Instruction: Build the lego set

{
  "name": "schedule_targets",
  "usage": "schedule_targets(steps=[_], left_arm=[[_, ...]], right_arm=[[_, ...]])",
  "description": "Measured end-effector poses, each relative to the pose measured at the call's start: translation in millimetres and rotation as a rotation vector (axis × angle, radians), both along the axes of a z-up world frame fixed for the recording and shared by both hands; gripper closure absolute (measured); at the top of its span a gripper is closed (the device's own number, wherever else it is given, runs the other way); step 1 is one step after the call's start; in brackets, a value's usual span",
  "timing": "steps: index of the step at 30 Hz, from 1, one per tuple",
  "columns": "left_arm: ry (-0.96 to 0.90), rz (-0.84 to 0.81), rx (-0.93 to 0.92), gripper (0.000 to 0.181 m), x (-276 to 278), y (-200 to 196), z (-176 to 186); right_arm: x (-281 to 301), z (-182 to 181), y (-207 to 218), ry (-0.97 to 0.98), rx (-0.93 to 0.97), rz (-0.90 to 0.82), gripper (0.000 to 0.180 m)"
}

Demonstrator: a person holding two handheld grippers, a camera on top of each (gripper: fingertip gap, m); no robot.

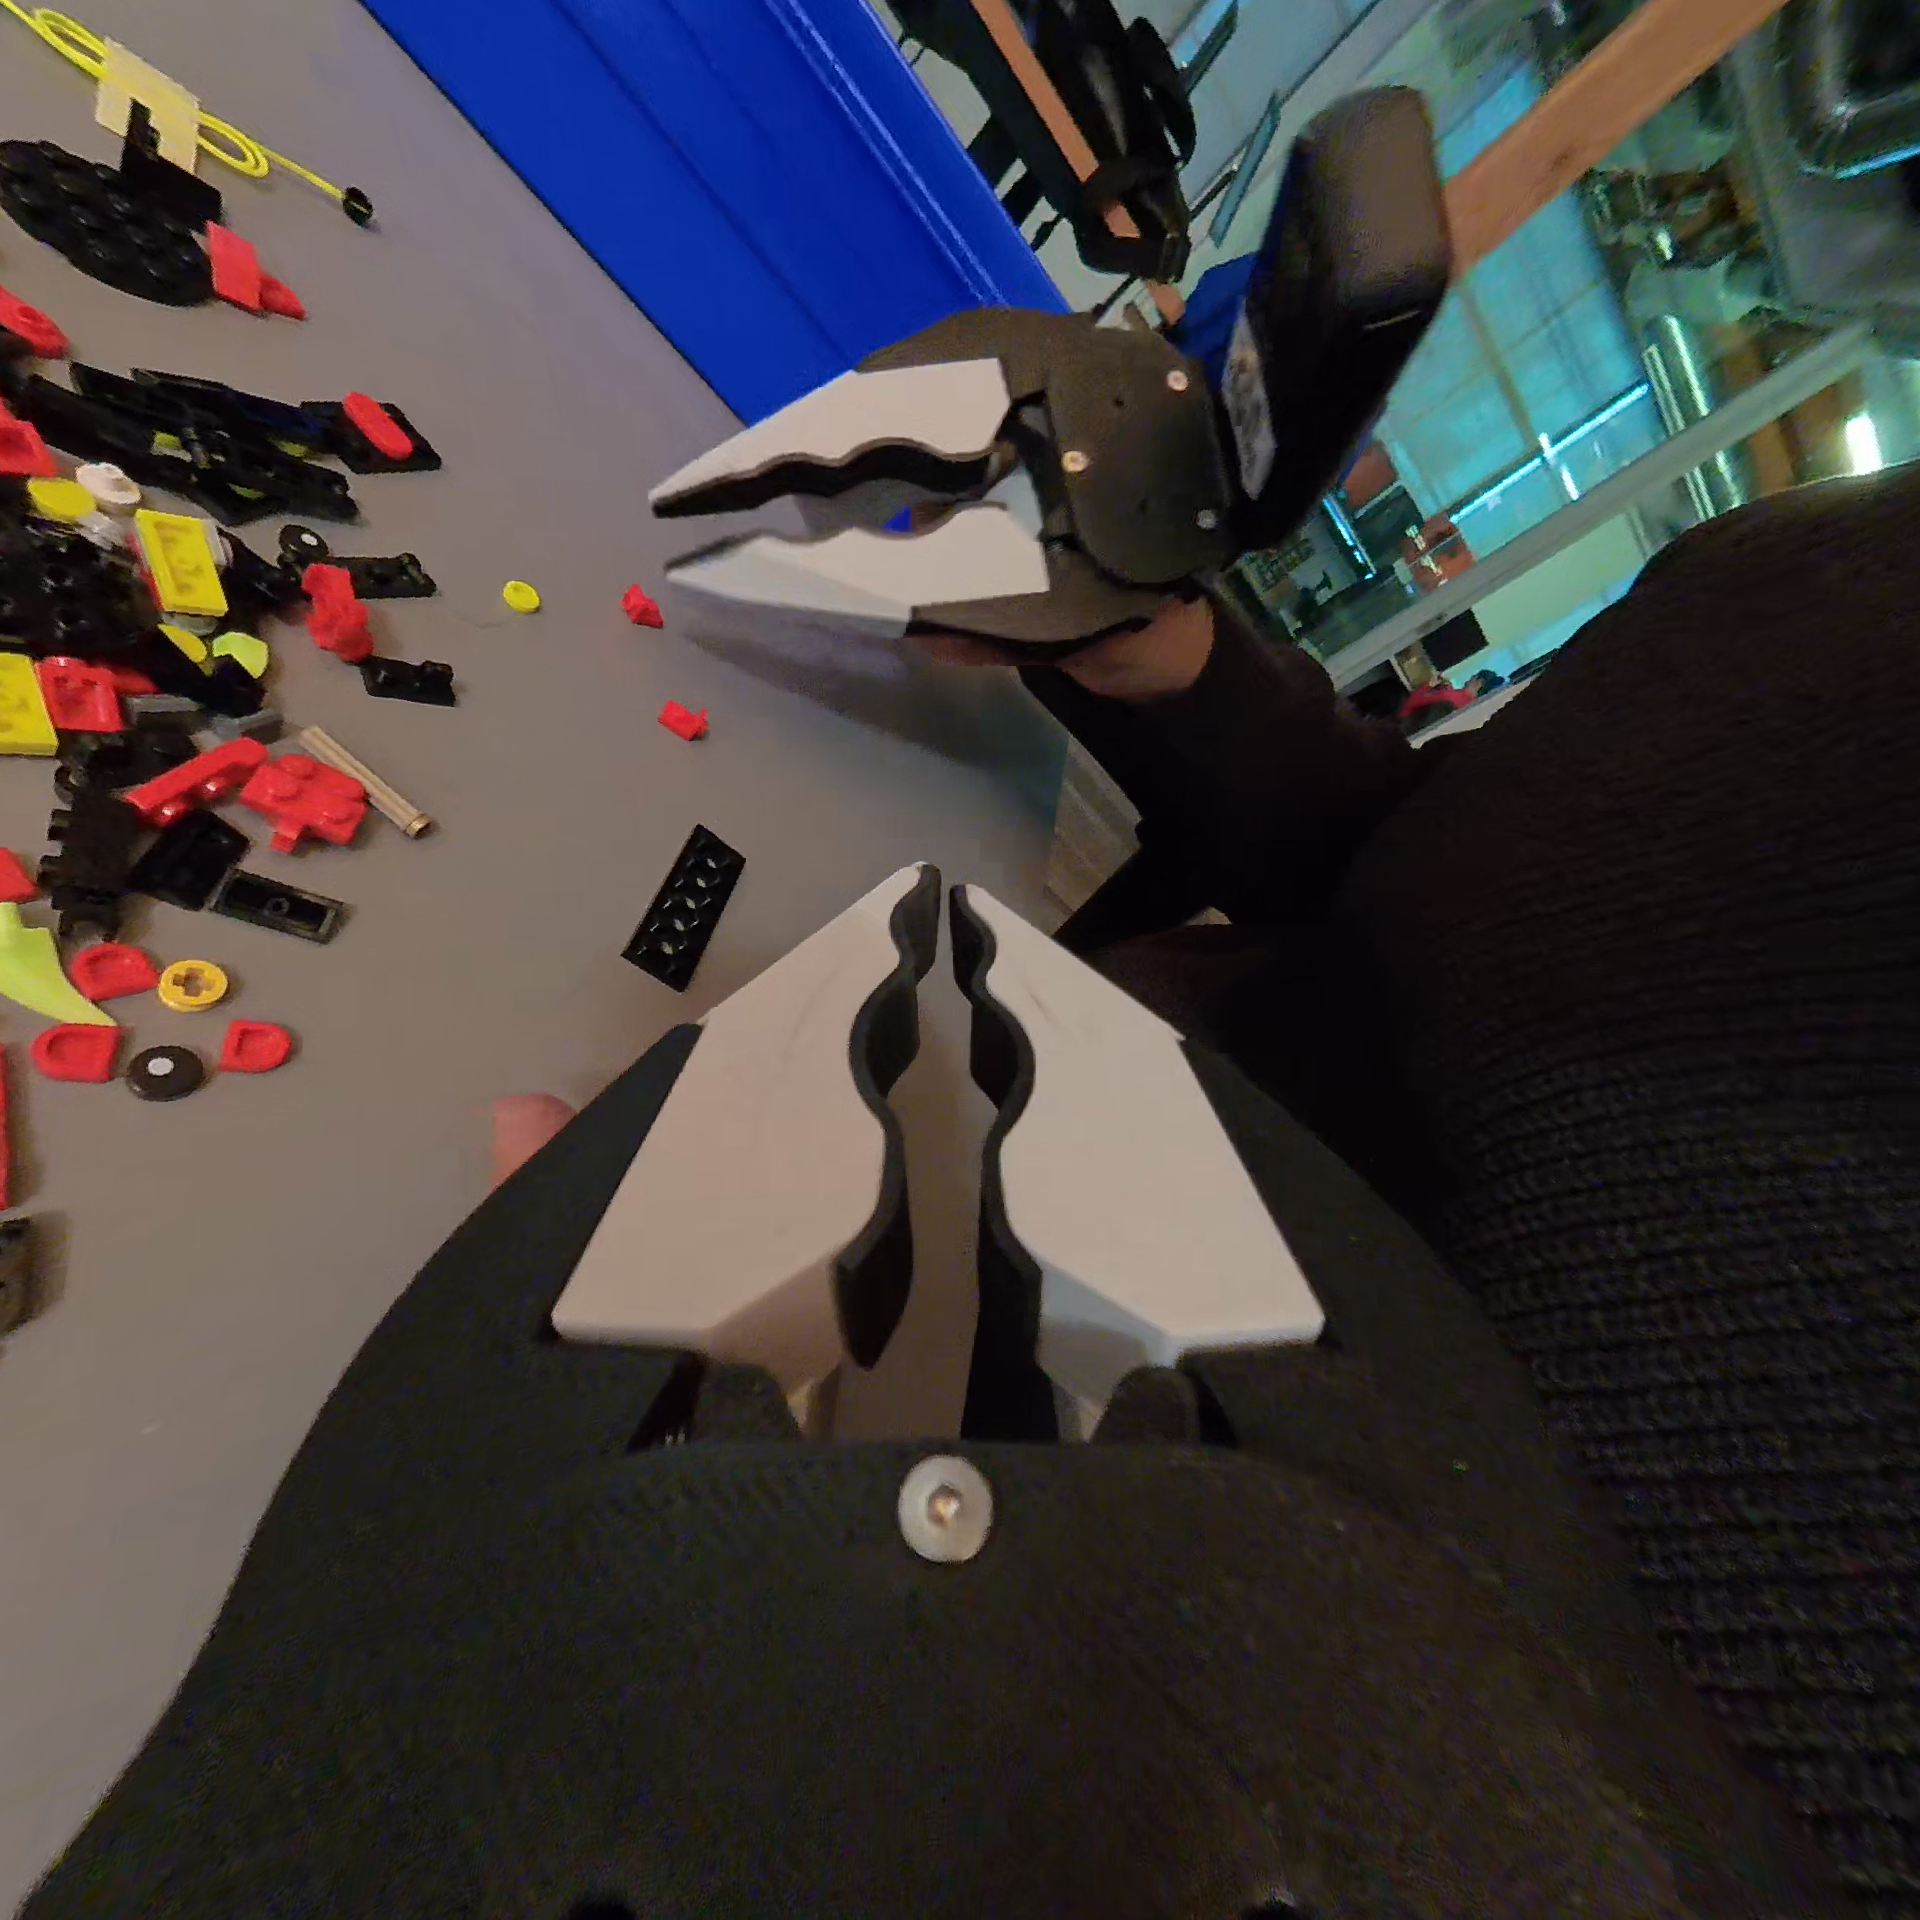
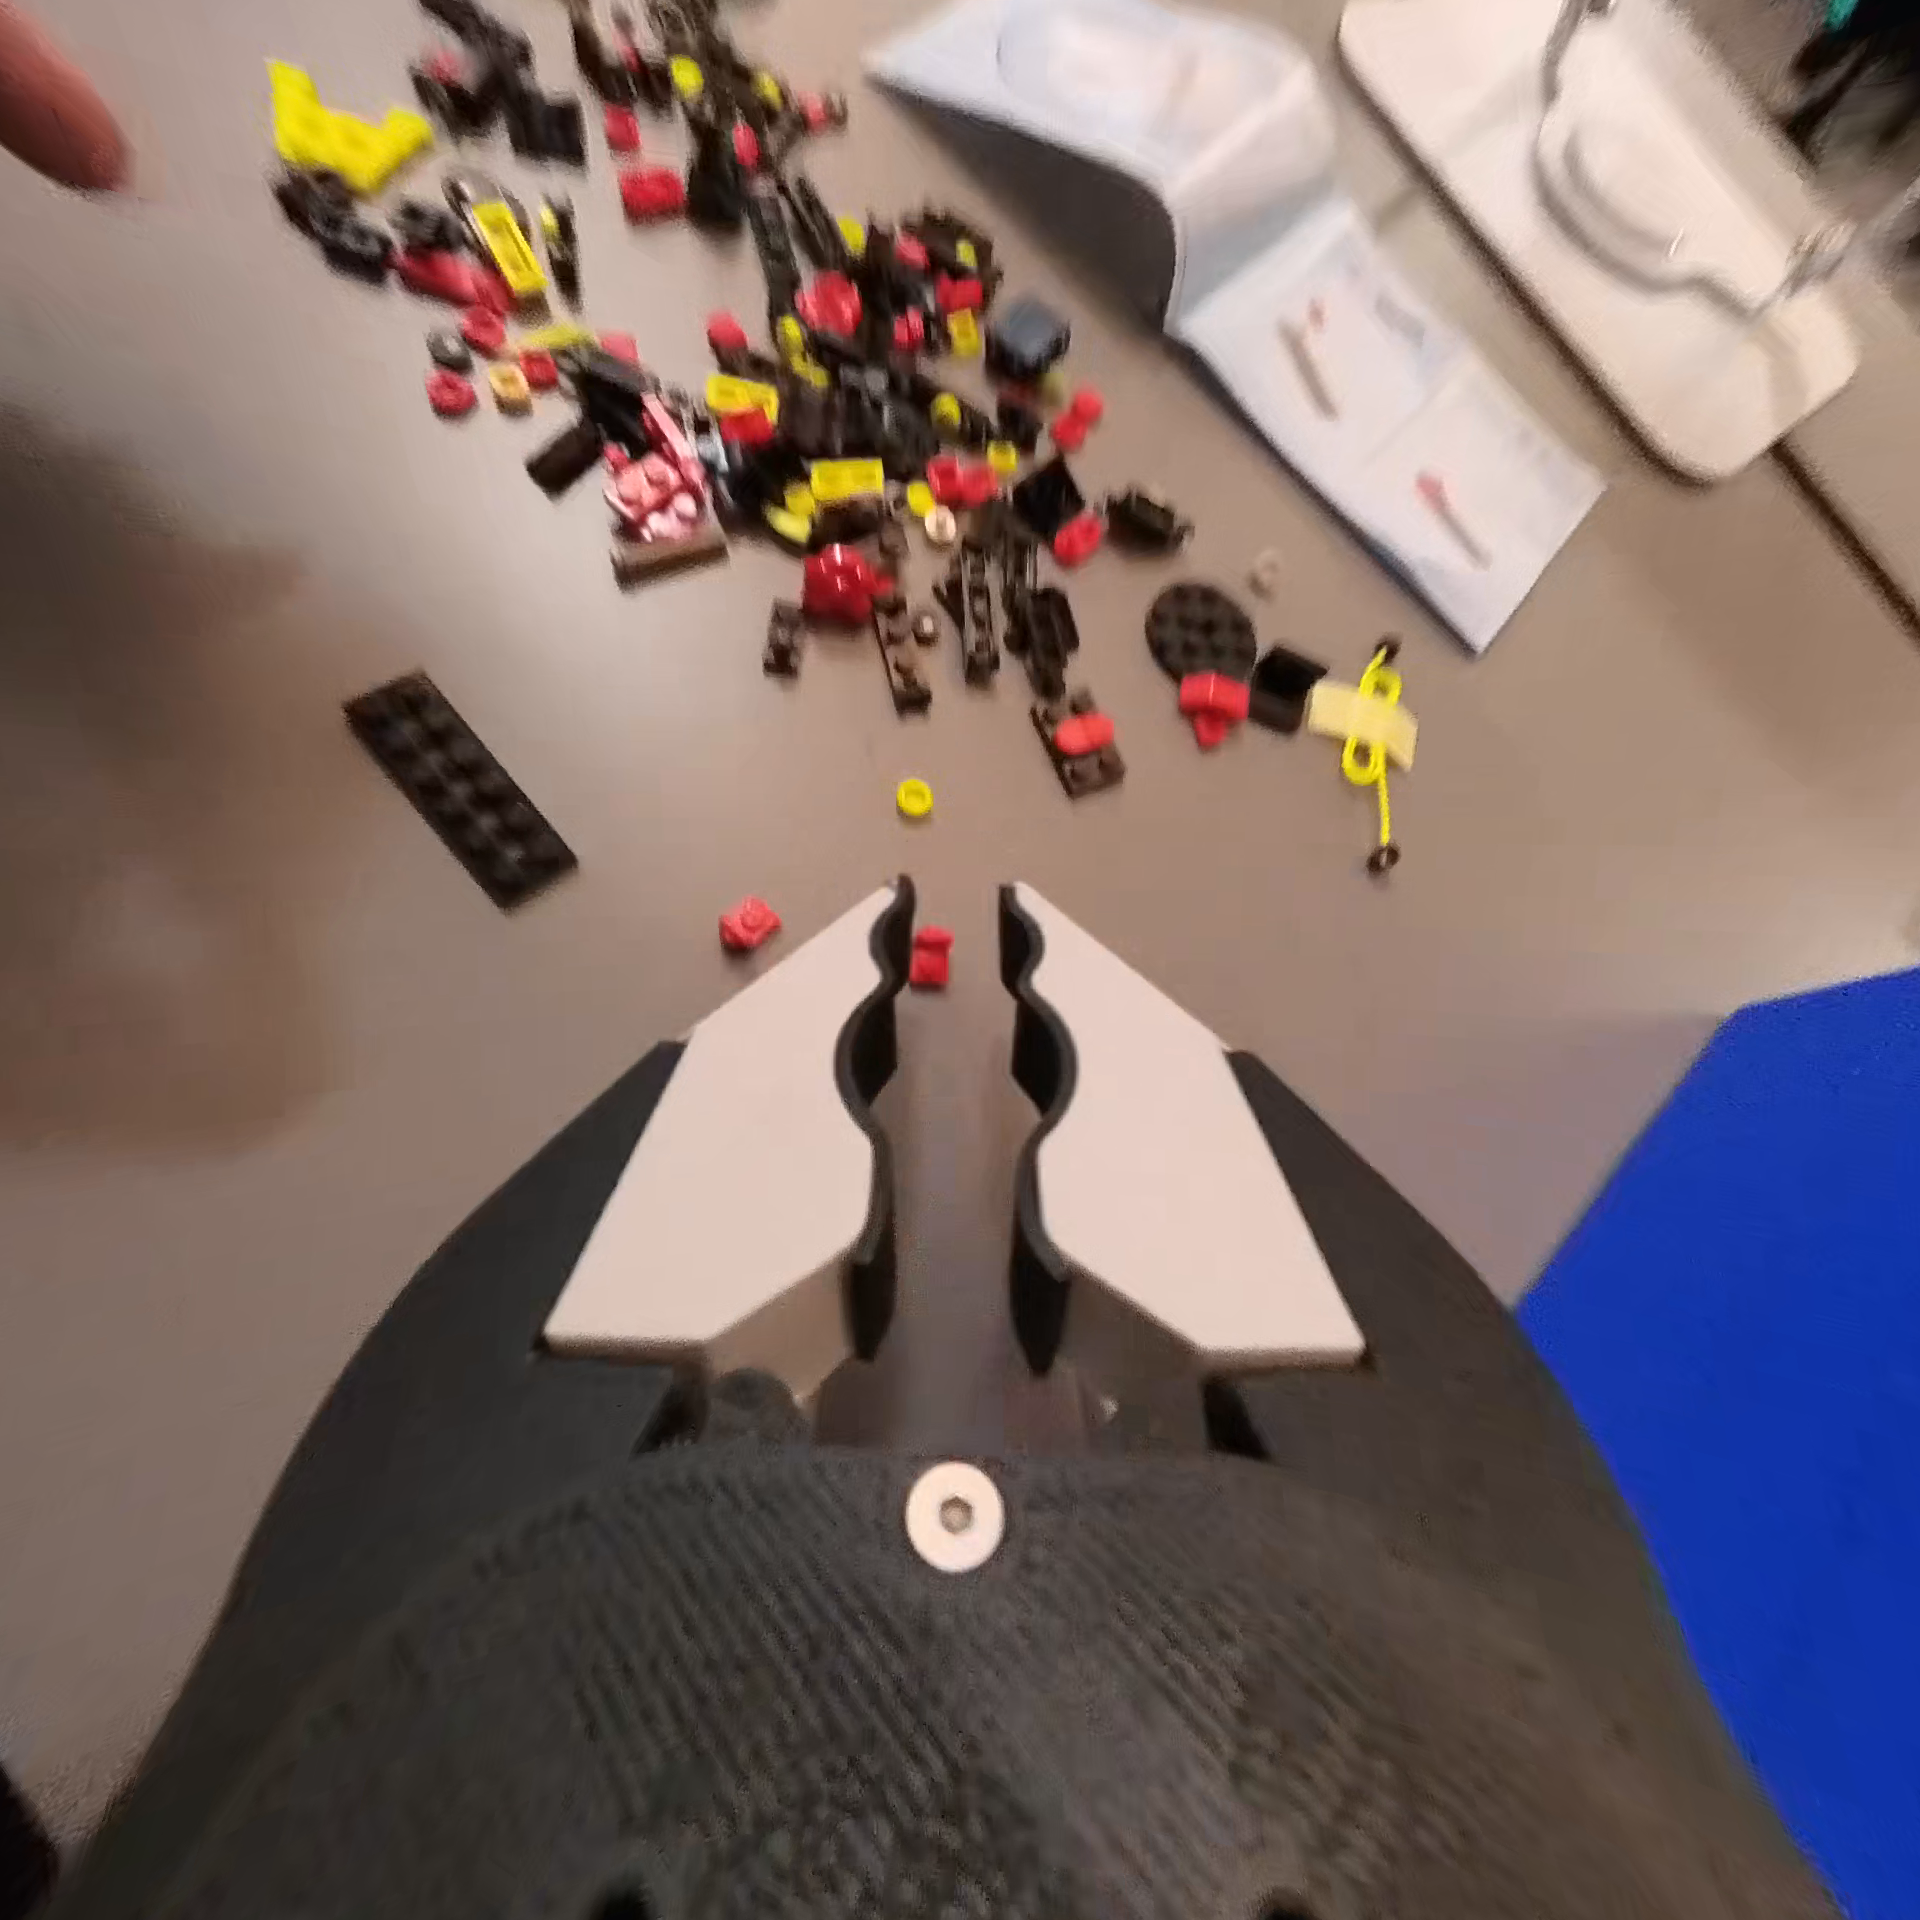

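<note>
The grey counter [image 2: 1039,821] carries a loose heap of small red, black and yellow plastic lego pieces [image 2: 831,416]. Taking the long black studded lego plate [image 2: 458,787] as landmark: the heap lies beyond it, and the plate itself lies flat and apart from the heap.

Right gripper [image 2: 951,902], grey fingers with black wavy pads: jaws parted with a clear gap, gripping nothing. In the right wrist view a small red lego clip piece [image 2: 930,956] shows in the gap near the tips, close to one pad; whether it touches that pad cannot be told. In the left wrist view the same gripper [image 1: 670,535] stands above the counter with the red clip piece [image 1: 642,606] lying beneath its tips. A second small red lego piece [image 2: 748,925] lies between the clip piece and the black plate. A small round yellow lego stud [image 2: 913,798] lies past the right gripper's tips, toward the heap.

Left gripper [image 1: 943,883]: jaws nearly together with only a thin slit at the tips, nothing between them. It points past the near end of the black plate [image 1: 686,906], off the counter edge toward a dark knitted sleeve [image 1: 1662,1039].

An open white instruction booklet [image 2: 1382,416] lies on the far side of the heap from the black plate. A blue panel [image 2: 1766,1351] borders the counter.
</note>
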State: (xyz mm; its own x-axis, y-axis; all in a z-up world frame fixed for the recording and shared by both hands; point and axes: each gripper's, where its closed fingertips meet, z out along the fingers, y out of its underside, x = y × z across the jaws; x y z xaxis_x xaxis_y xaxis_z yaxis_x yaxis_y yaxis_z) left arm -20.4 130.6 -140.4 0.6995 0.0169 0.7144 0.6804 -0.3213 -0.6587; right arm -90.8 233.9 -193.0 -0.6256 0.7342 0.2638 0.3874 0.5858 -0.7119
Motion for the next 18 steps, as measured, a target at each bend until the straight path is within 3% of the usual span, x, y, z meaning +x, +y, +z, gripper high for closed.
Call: schedule_targets(steps=[5, 7, 11, 18], left_arm=[[-0.051, -0.012, 0.039, 0.181, 1, 0, 5], [-0.082, -0.018, 0.057, 0.181, 2, -1, 8], [-0.102, -0.017, 0.076, 0.181, 1, -1, 11], [-0.102, -0.022, 0.072, 0.181, 1, 0, 10]], right_arm=[[10, -7, -7, -0.195, -0.174, -0.029, 0.179], [12, -14, -3, -0.254, -0.183, -0.054, 0.175], [7, -24, 8, -0.268, -0.143, -0.105, 0.163], [6, -25, 8, -0.265, -0.139, -0.095, 0.173]])
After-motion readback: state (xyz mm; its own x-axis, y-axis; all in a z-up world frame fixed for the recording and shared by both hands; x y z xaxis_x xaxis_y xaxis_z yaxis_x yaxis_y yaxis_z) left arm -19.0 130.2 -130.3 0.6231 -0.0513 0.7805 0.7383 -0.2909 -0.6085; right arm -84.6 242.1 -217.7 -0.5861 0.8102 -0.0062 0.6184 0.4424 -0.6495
